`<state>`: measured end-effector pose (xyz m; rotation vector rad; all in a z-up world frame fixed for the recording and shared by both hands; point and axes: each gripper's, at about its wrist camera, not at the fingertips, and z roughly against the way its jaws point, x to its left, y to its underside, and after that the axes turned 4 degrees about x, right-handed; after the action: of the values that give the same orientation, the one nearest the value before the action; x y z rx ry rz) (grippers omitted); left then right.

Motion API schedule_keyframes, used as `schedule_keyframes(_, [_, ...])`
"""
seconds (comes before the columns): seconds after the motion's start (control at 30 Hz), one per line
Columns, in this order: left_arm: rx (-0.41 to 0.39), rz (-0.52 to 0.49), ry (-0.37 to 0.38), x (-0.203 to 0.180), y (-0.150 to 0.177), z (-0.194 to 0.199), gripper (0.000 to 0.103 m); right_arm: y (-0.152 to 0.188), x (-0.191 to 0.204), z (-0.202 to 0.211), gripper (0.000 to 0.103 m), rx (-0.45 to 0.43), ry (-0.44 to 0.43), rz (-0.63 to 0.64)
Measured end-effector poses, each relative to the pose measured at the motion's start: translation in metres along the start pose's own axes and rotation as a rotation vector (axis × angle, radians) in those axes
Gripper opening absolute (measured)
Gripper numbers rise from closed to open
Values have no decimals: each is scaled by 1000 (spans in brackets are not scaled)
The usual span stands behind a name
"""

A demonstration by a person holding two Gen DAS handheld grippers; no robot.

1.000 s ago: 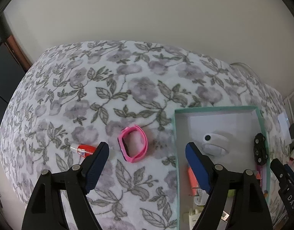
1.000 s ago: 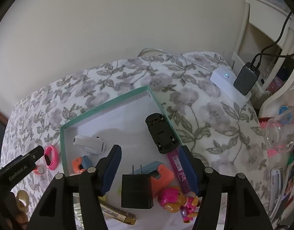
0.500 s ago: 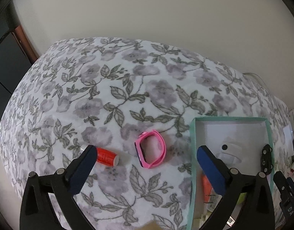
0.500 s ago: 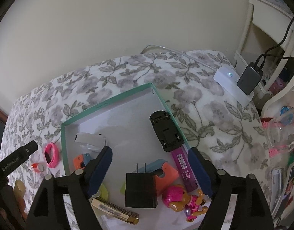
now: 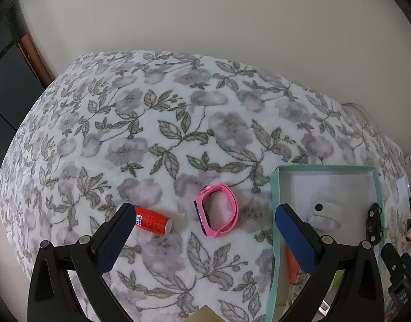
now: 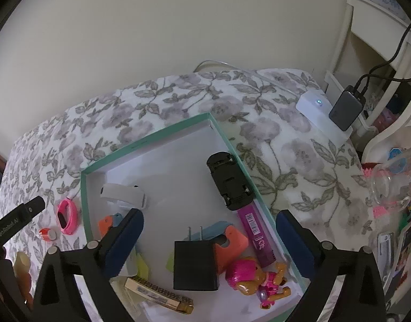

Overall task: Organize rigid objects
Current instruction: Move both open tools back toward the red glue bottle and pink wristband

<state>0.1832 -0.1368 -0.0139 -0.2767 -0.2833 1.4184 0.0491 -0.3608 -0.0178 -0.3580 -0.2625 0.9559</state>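
Both grippers stand spread over a floral bedspread [image 5: 178, 123] as a person sorts small items into a teal-rimmed box [image 6: 149, 140]. The right gripper [image 6: 208, 237], narrower a second ago around the black plug adapter [image 6: 196, 265], is opening to full width; the adapter lies free on the box floor between its blue pads, touched by neither. That reads as a completed drop. The left gripper [image 5: 202, 234], also wider than a second ago, now has its jaws fully apart with nothing held, and has slid sideways so that the pink watch band [image 5: 217, 209] and the red tube [image 5: 151, 220] sit on the cloth just beyond its fingertips.

These two look like the last loose pieces outside the box, both just left of its left wall, so the next pick likely falls to the left gripper. The red tube lies on its side, its long axis running left to right, white cap end towards the band. The band rests on its edge, its loop stretched from near to far.
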Motion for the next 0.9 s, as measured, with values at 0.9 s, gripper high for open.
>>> schedule_keyframes(0.9, [78, 218, -56, 155, -14, -19, 103, 37, 176, 1, 102, -37, -220, 317])
